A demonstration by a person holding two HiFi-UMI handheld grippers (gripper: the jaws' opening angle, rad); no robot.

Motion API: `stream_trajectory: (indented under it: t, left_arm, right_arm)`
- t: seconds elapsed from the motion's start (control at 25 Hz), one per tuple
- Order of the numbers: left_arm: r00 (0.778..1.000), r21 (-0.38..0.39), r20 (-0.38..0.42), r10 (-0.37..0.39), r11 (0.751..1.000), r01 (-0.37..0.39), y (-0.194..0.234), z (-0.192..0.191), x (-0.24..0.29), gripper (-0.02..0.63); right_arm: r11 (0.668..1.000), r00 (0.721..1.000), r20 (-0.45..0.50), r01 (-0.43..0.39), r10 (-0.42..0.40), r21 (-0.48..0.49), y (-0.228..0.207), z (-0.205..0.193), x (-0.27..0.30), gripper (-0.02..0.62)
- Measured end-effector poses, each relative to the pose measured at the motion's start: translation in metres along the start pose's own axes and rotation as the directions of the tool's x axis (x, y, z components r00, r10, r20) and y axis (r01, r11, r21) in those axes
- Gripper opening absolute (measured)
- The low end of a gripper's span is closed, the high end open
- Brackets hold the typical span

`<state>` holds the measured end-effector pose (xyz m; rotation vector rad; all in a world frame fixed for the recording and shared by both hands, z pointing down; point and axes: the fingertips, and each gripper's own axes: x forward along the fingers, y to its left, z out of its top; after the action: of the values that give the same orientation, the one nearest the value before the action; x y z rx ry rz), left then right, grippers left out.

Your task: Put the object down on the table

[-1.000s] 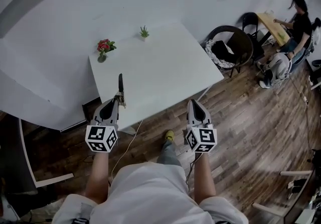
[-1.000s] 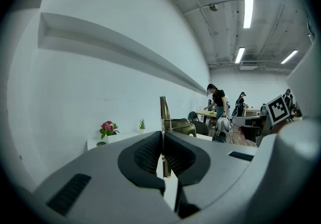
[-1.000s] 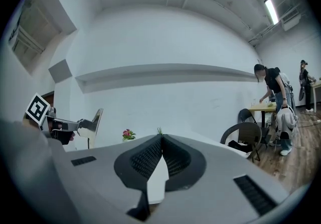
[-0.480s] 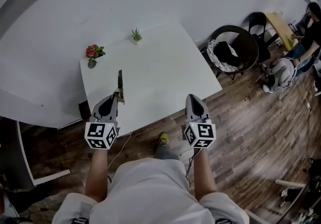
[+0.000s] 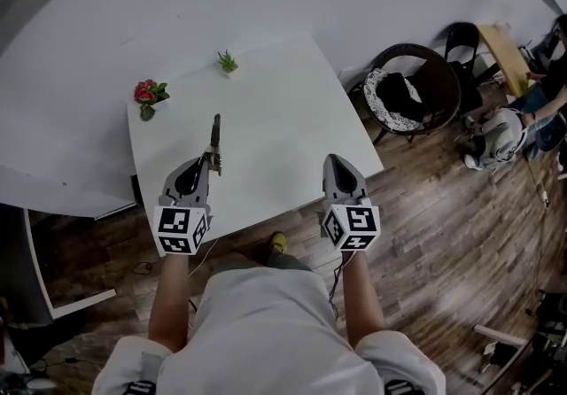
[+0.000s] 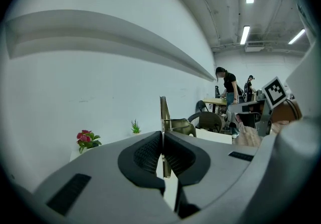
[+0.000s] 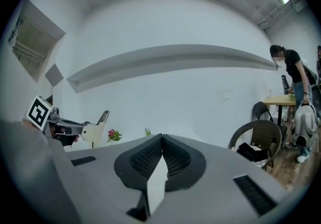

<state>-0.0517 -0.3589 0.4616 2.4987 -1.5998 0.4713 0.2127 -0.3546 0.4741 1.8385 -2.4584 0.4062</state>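
Note:
A thin, dark, blade-like object [image 5: 215, 138] sticks out ahead of my left gripper [image 5: 210, 161], which is shut on its near end. In the left gripper view the object [image 6: 163, 110] stands on edge between the closed pads, with a brass-coloured part [image 6: 179, 126] on its right side. This gripper hangs over the near part of the white table [image 5: 275, 110]. My right gripper [image 5: 334, 161] is shut with nothing in it, above the table's near edge. In the right gripper view its pads [image 7: 150, 155] meet at the tip and nothing is between them.
A small pot of red flowers [image 5: 145, 94] and a small green plant [image 5: 228, 61] stand at the table's far side. A dark round chair [image 5: 409, 88] stands to the right on the wooden floor [image 5: 443, 207]. People [image 5: 554, 74] sit at the far right by a yellow table [image 5: 503, 48].
The person has stepped forward. Both grippers, earlier short of the table over the floor, are now over its near edge. The left gripper still holds the blade-like object.

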Motion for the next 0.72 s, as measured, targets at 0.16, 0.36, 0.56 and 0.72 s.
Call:
stream_trajectory:
  t: [0.16,0.36,0.56,0.72]
  left_arm:
    - [0.999,0.088,-0.038,-0.006,0.996,0.009,-0.006,-0.004,0.019,0.020]
    - [0.997,0.168,-0.071,-0.013,0.985,0.025,-0.006,-0.011,0.036,0.020]
    - [0.996,0.293,-0.093,-0.008,0.956,0.035,-0.006,-0.014,0.053,0.020]
    - [0.990,0.388,-0.142,-0.001,0.920,0.057,-0.007,-0.024,0.064,0.020]
  right_arm:
    - [1.000,1.000,-0.005,0.000,0.000,0.003,-0.010,-0.001,0.007,0.009]
    - [1.000,1.000,-0.010,-0.004,0.004,0.007,-0.014,-0.006,0.013,0.009]
    - [1.000,1.000,-0.015,-0.015,0.015,0.005,-0.014,-0.009,0.023,0.009]
    - [1.000,0.999,-0.030,-0.018,0.018,0.016,-0.014,-0.017,0.028,0.009]
